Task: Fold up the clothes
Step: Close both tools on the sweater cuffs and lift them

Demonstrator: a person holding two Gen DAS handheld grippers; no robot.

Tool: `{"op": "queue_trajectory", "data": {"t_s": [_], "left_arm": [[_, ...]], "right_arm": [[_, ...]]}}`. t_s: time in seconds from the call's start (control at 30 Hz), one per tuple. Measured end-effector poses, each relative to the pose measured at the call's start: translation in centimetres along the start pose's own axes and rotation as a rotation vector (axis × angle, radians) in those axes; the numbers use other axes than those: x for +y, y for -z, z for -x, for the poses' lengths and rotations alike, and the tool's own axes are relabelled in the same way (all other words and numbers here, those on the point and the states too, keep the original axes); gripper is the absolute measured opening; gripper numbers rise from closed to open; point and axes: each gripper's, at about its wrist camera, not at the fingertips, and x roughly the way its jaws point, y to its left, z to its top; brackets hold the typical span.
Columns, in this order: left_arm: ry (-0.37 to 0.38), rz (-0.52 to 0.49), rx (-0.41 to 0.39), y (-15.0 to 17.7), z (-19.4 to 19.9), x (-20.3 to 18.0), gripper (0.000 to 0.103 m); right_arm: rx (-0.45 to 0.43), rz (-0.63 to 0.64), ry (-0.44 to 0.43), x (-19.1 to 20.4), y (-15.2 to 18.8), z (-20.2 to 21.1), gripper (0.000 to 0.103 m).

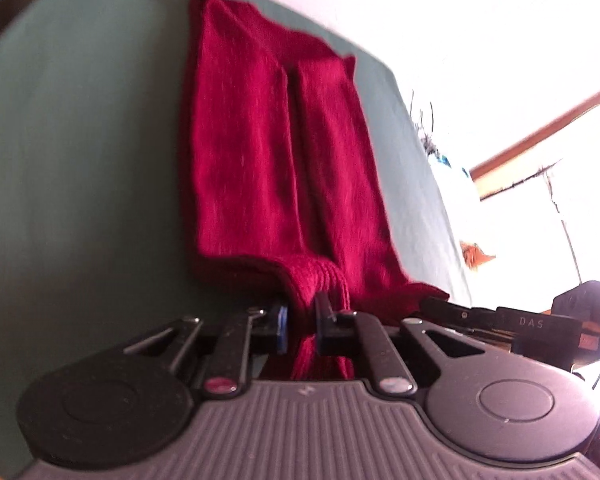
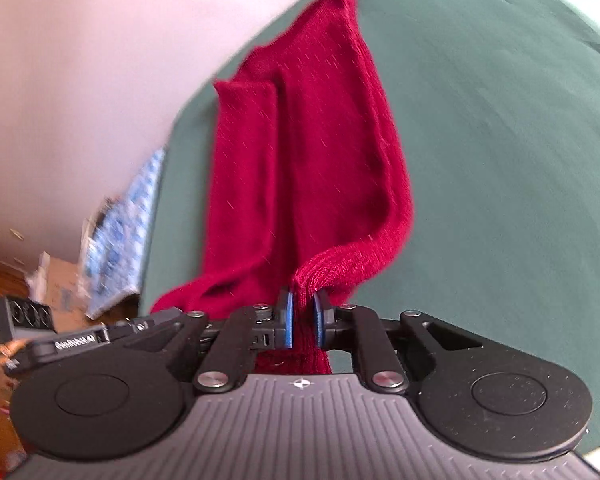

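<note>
Red knit garment (image 1: 276,152), stretching from frame centre toward the top over the green surface (image 1: 80,160), is pinched at its ribbed hem by left gripper (image 1: 300,320) and right gripper (image 2: 303,316); uneven lifting could undo its folds.

Daylight floods in from the window (image 1: 540,208) at the right of the left wrist view, where it burns out to plain white and washes the wall beside it. The green table (image 1: 80,160) is evenly, softly lit, with only a faint shadow under the red garment (image 1: 268,160). Both views bow strongly at the edges, with dark corners. The garment's knit is smeared by motion blur, and the boxes (image 2: 112,232) at the left of the right wrist view are streaked.
</note>
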Motion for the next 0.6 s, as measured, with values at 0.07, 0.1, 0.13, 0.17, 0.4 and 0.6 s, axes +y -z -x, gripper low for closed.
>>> {"op": "queue_trajectory", "data": {"t_s": [0.07,0.1,0.13,0.17,0.4,0.6], "left_arm": [[-0.017,0.046,-0.01,-1.5,-0.2,0.5,0.007],[-0.026,0.072,-0.014,-2.2,-0.3,0.9,0.007],[-0.032,0.095,-0.017,-2.8,-0.6,1.0,0.007],[-0.039,0.11,-0.02,-3.3,-1.0,1.0,0.007],[-0.102,0.154,-0.048,-7.0,-4.3,0.6,0.007],[-0.155,0.183,-0.033,-9.3,-6.8,1.7,0.007]], "right_arm": [[-0.007,-0.014,-0.027,0.0,-1.6,-0.3,0.011],[-0.008,-0.031,-0.04,-0.2,-2.5,-0.6,0.011],[-0.009,-0.047,-0.054,-0.4,-3.3,-0.8,0.011],[-0.006,-0.066,-0.064,-0.8,-4.1,-1.2,0.011],[0.03,-0.128,-0.082,-2.6,-8.2,-4.3,0.011],[0.051,-0.125,-0.073,-3.6,-9.8,-6.3,0.011]]}}
